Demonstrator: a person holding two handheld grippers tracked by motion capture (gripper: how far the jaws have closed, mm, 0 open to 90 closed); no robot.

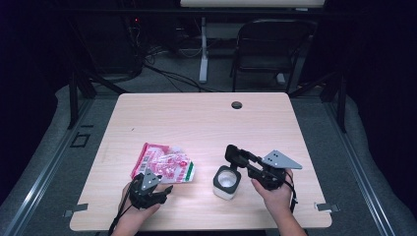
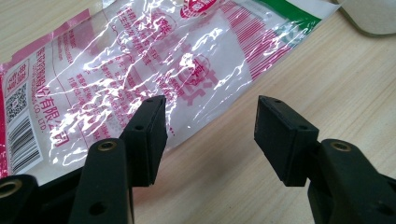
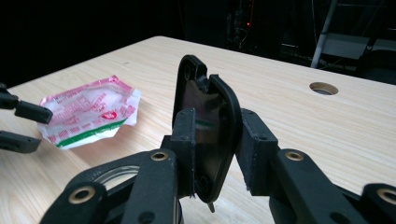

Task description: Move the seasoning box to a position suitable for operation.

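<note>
A flat black lid (image 3: 208,135) stands on edge, clamped in the right hand-held gripper (image 1: 235,158) at lower right of the high view, its long axis upright in the right gripper view. One white container (image 1: 226,182) sits on the counter (image 1: 206,118) just below. One pink-and-green plastic packet (image 1: 164,164) lies lower left, beside the left hand-held gripper (image 2: 210,126), which gapes wide, empty.

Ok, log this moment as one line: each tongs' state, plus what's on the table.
left tongs: open beside plastic bag | right tongs: shut on black lid | white container: uncovered, on table
</note>
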